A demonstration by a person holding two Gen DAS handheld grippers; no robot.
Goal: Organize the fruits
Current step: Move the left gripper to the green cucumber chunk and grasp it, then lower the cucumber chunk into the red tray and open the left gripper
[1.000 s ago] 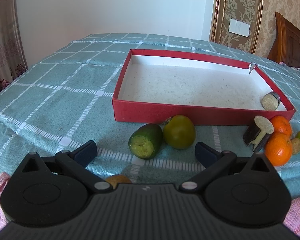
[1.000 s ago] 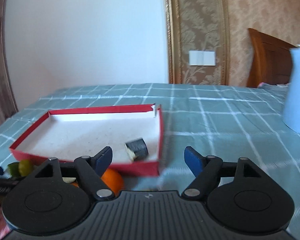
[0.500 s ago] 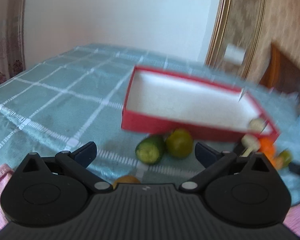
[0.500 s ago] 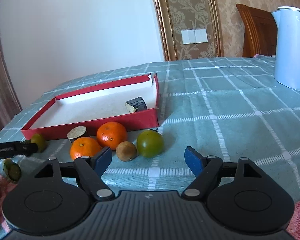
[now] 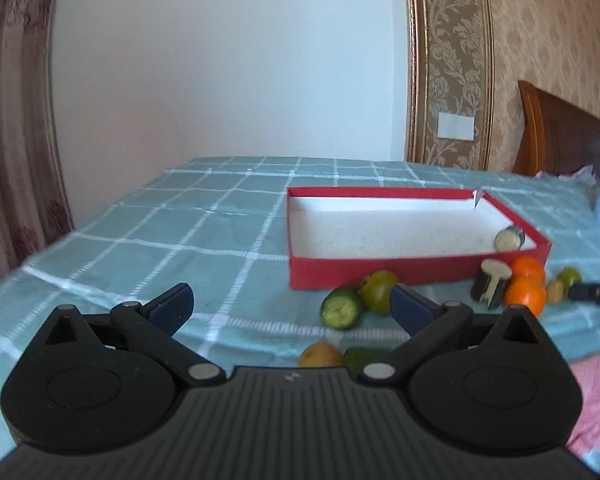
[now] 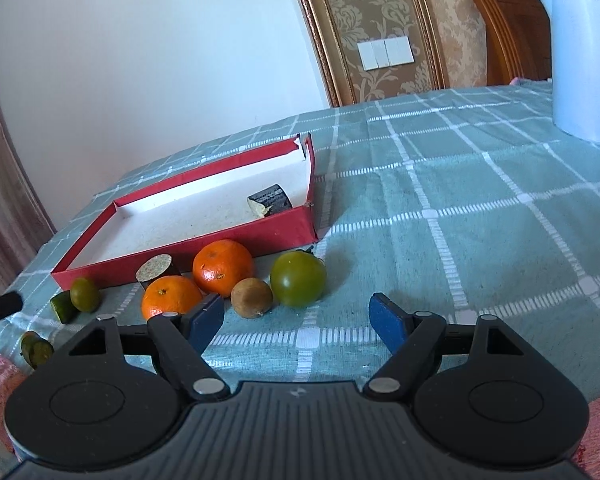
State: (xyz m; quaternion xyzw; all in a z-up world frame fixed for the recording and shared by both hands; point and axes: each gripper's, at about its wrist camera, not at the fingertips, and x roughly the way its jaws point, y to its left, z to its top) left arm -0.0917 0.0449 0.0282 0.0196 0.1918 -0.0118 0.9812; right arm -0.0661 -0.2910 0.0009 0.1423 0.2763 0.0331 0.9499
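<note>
Two round, dimpled oranges (image 6: 223,266) (image 6: 171,296), one smooth green tomato (image 6: 298,278), one fuzzy brown kiwi (image 6: 252,297) and one dark eggplant stub (image 6: 158,270) lay just before the shallow red cardboard box (image 6: 204,240) on the checked table (image 6: 460,208). Another eggplant piece (image 6: 270,200) sat inside it. Both the right gripper (image 6: 296,320) and the left gripper (image 5: 290,306) stood wide apart, holding nothing.

1. The right gripper (image 6: 296,316) stands open and empty at lower centre.
2. Just above it lie a green tomato (image 6: 298,284), a kiwi (image 6: 252,297) and two tangerines (image 6: 198,280).
3. A red tray (image 6: 236,238) at centre left holds one eggplant piece (image 6: 270,205).
4. A white kettle (image 6: 584,56) stands at upper right.
</note>
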